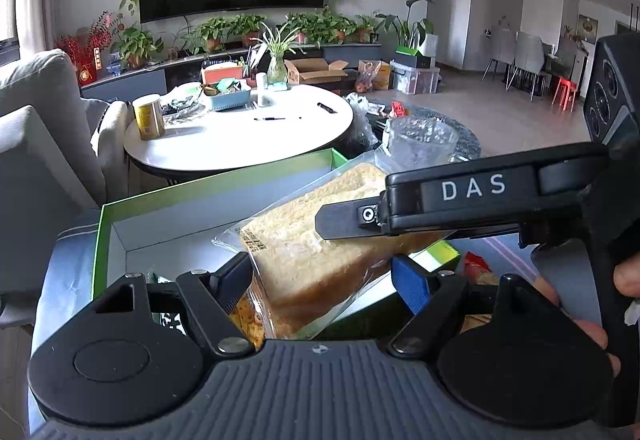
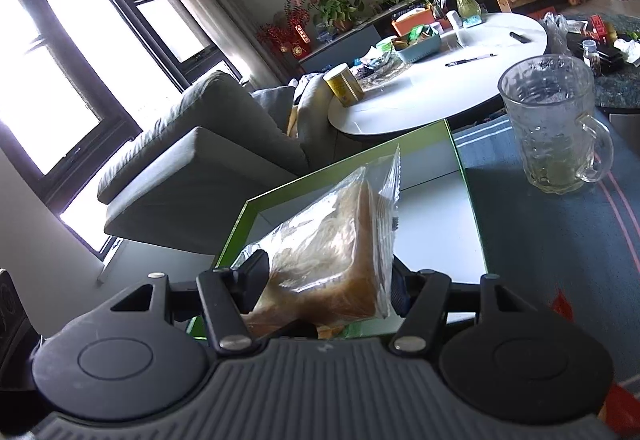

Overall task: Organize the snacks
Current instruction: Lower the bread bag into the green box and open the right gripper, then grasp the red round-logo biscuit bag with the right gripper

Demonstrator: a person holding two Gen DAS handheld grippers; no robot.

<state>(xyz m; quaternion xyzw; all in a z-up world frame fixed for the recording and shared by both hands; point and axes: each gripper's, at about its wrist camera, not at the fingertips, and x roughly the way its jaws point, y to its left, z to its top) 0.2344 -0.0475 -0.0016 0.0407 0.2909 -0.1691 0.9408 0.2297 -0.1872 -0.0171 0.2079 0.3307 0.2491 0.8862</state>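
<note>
clearly the bagged bread (image 2: 328, 260) is a thick golden-brown slab of toast, crumbly on its broad face and darker along the crust, sealed in a clear crinkled wrapper with a serrated top seam and a small printed label near one corner. it hangs tilted above the green-rimmed box (image 2: 472, 224), over the box's near edge, and whether it touches the pale box floor cannot be told. the right gripper (image 2: 326, 280) is clamped on the bread's lower part, one black pad pressing each side of the wrapper. in the left wrist view the same package (image 1: 320, 256) fills the middle, and the right gripper's black body marked "das" reaches in from the right, its finger (image 1: 344, 220) lying across the bread's upper face. the left gripper (image 1: 328, 280) stands partly spread on either side of the bag's lower end, its black pad at the left and its blue pad (image 1: 412, 284) at the right; whether those pads touch the wrapper cannot be told. a clear glass mug (image 2: 552, 127) stands on the dark striped cloth (image 2: 540, 240) just beyond the box's right edge. a white round table (image 1: 240, 135) lies farther back.
</note>
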